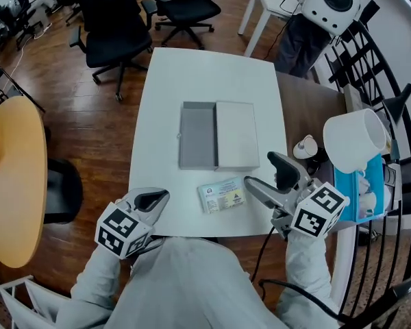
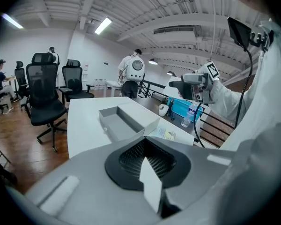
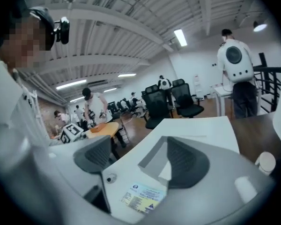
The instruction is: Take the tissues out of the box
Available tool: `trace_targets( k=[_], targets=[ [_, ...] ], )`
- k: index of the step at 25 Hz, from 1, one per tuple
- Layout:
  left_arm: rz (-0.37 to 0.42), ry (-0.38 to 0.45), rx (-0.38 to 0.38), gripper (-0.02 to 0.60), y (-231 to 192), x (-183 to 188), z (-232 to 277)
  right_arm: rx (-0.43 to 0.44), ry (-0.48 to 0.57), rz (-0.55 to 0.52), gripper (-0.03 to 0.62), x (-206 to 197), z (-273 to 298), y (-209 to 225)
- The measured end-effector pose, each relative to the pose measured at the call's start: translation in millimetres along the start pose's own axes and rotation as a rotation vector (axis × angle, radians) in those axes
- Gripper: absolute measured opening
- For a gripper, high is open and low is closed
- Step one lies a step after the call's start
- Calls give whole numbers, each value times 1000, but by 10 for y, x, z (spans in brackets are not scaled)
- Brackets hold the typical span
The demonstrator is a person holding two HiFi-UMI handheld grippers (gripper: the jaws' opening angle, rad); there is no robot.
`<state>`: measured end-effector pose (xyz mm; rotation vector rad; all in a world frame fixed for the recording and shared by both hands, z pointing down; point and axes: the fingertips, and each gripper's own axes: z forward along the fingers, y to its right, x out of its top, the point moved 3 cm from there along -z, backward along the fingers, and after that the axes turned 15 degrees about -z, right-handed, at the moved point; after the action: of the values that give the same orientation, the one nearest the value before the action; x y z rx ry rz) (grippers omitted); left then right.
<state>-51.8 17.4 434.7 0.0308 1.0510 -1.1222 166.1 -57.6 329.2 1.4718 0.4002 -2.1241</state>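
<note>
In the head view we see the left gripper (image 1: 154, 199) at the lower left, over the near edge of the white table (image 1: 192, 74). Its jaws are pressed together, and we make out nothing held between them. The right gripper (image 1: 262, 172) sits at the lower right with its jaws spread and nothing in them, its tips just right of the tissue pack (image 1: 222, 195). The pack lies flat on the table below the centre of the frame, just short of the near edge of the grey box (image 1: 216, 134) and apart from it. The box lies open at the centre, tray on the left and lid touching it on the right. Black office chairs (image 1: 109, 26) stand at the top left and a round wooden table (image 1: 14, 177) at the left edge.

In the left gripper view, the left gripper (image 2: 147, 161) fills the lower frame, its dark pads closed into one shape. Above them lie the box (image 2: 124, 121) and the tissue pack (image 2: 166, 134), with the right gripper (image 2: 192, 84) in the air at the upper right.

In the right gripper view, the right gripper (image 3: 140, 158) has its pads well apart. Between them we see the tissue pack (image 3: 143, 197) low in the frame and the box (image 3: 157, 161) above it, touched by neither pad.
</note>
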Motion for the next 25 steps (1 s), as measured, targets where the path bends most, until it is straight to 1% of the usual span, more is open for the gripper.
trace_targets(
  k=[1,2,4,6,7,11,13,16,19,21,25],
  targets=[
    [10,0,-1,17,19,38,31,46,-21,-31,328,-62,30,-34],
    [25,-2,3,15,41,72,63,85,-43,-62,212,-134,62,-72],
    [68,-7,26,15,89,133,117,139,-80,-111,2,-275,120,-150],
    [106,-6,50,15,148,180,160,186,-98,-130,2,-394,163,-239],
    [109,-1,54,15,181,197,177,210,-95,-130,2,-443,177,-285],
    [59,25,33,15,294,205,238,287,-92,-135,2,-640,214,-383],
    [62,32,28,15,330,215,258,307,-97,-147,2,-679,214,-374],
    [78,35,41,15,365,249,246,310,-103,-157,2,-672,186,-315],
    [66,51,59,15,377,258,208,308,-131,-182,2,-705,174,-277],
    [61,59,67,15,381,243,197,290,-160,-198,3,-755,177,-245],
    [67,56,76,15,377,218,183,271,-177,-167,2,-846,181,-193]
  ],
)
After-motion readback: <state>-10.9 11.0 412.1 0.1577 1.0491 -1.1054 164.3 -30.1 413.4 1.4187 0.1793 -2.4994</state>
